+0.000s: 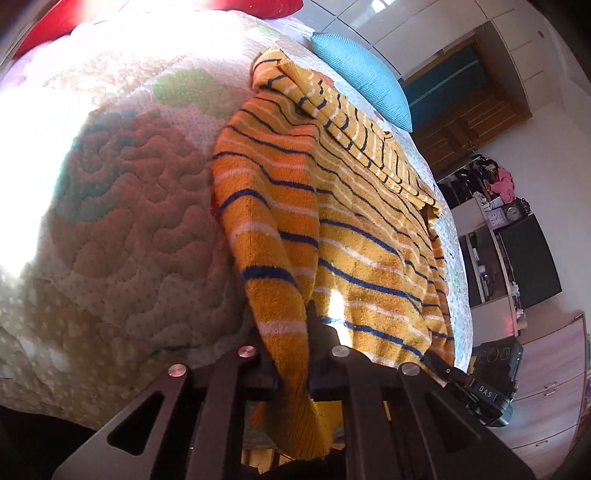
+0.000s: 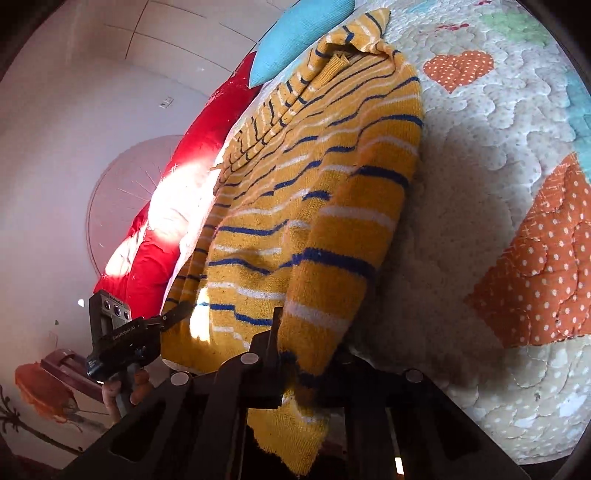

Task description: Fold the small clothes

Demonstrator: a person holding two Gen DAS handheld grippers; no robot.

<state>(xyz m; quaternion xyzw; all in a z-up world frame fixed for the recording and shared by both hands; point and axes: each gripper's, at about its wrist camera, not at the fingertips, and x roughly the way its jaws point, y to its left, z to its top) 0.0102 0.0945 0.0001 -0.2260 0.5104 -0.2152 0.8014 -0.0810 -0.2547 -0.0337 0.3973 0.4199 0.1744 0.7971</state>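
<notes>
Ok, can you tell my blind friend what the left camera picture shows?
The left claw is shut on a hem corner of a yellow sweater with blue and white stripes, which lies spread on a quilt. A blue pillow sits behind it, and the right claw pinches the other corner.

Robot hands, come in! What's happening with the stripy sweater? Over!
Left gripper shut on sweater. Right gripper shut on it too. Sweater lies on quilt. Nothing blocking.

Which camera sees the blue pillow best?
The left wrist view: the blue pillow lies whole past the striped sweater, with its knitted texture clear. The right wrist view shows only part of it, cut off at the top edge.
</notes>
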